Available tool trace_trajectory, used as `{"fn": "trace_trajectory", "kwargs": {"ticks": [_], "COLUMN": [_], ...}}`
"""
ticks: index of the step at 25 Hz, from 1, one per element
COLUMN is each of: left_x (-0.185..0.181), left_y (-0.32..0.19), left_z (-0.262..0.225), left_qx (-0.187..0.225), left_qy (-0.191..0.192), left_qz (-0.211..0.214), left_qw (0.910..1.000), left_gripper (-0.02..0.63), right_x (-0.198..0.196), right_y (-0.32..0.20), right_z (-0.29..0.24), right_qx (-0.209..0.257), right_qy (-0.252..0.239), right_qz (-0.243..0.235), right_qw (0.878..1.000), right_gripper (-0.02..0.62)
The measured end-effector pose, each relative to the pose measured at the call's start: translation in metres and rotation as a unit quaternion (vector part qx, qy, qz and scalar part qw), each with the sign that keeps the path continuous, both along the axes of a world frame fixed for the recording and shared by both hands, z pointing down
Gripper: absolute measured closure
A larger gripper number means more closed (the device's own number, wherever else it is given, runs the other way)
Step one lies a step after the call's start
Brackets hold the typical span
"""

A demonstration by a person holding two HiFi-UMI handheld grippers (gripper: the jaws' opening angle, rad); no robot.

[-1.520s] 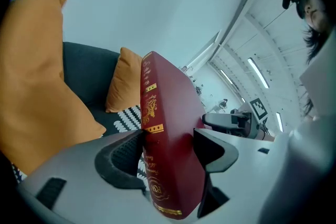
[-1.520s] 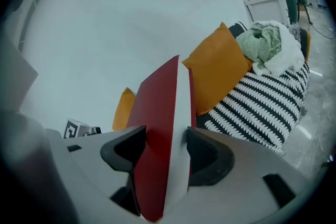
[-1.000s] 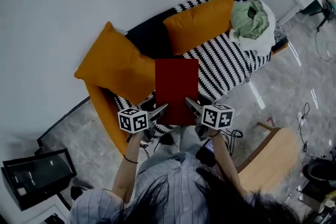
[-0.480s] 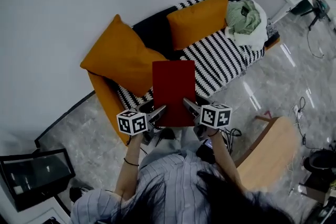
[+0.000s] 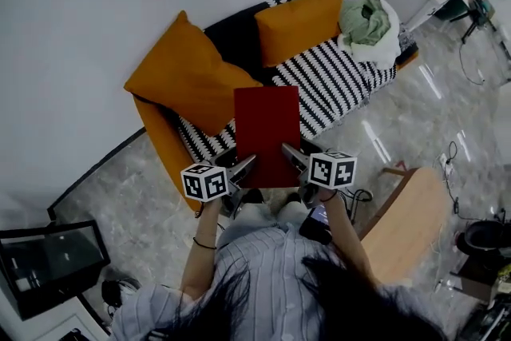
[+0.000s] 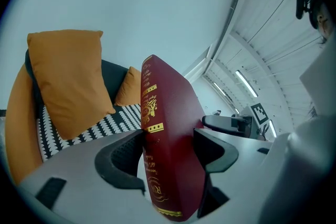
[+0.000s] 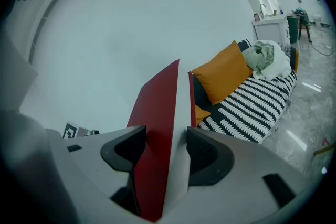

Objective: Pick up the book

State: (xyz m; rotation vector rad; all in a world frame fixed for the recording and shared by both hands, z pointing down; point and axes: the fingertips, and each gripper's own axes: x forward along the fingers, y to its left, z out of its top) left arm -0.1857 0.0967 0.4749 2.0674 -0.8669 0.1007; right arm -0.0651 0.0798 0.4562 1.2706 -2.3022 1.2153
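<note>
1. Now the red book (image 5: 266, 132) is off the sofa (image 5: 335, 84), held in the air in front of the person, its cover facing up toward the head view.
2. The left hand-held gripper (image 5: 246, 164) is closed on the book's near left corner. In the left gripper view, its jaws press both covers of the book (image 6: 168, 149) at the spine, which carries gold lettering.
3. The right hand-held gripper (image 5: 289, 152) is clamped on the near right corner. The right gripper view shows the book (image 7: 157, 134) pinched between its jaws at the open edge, pale pages showing between the red covers.
4. Compared with a second ago, both grips are unchanged and the book sits at nearly the same spot in the head view.
5. What differs is the background: the sofa has drifted up the picture and looks slightly smaller.
6. The gap between the book's far edge and the smaller orange cushion (image 5: 299, 24) has widened.
7. The large orange cushion (image 5: 188, 84) leans at the sofa's left end, its corner meeting the book's left edge in the picture.
8. The green and white bundle (image 5: 366, 20) lies at the sofa's right end.
9. More of the grey marbled floor (image 5: 399, 124) shows to the right of the sofa than before.
</note>
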Motion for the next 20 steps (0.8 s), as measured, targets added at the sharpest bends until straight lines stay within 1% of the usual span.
{"fn": "trace_trajectory", "kwargs": {"ticks": [5,7,15,20], "left_x": [0.001,0.002,0.023,0.040], "left_y": [0.006,0.009,0.036,0.068], "left_z": [-0.007,-0.011,-0.012,-0.012], "left_qx": [-0.003,0.001,-0.001,-0.012], "left_qy": [0.021,0.023,0.006,0.002], "left_qz": [-0.011,-0.010,-0.003,-0.018], "left_qw": [0.9997,0.9997,1.0000,0.9998], "left_gripper": [0.298,0.298,0.298,0.298], "right_x": [0.001,0.001,0.024,0.041], "right_y": [0.004,0.007,0.036,0.064], "right_z": [-0.014,-0.018,-0.016,-0.013], "right_qx": [0.017,0.021,0.009,0.003], "right_qy": [0.012,0.015,0.006,-0.006], "right_qz": [0.003,0.001,0.003,-0.005], "right_qw": [1.000,1.000,1.000,1.000], "right_gripper": [0.337,0.339,0.339,0.339]}}
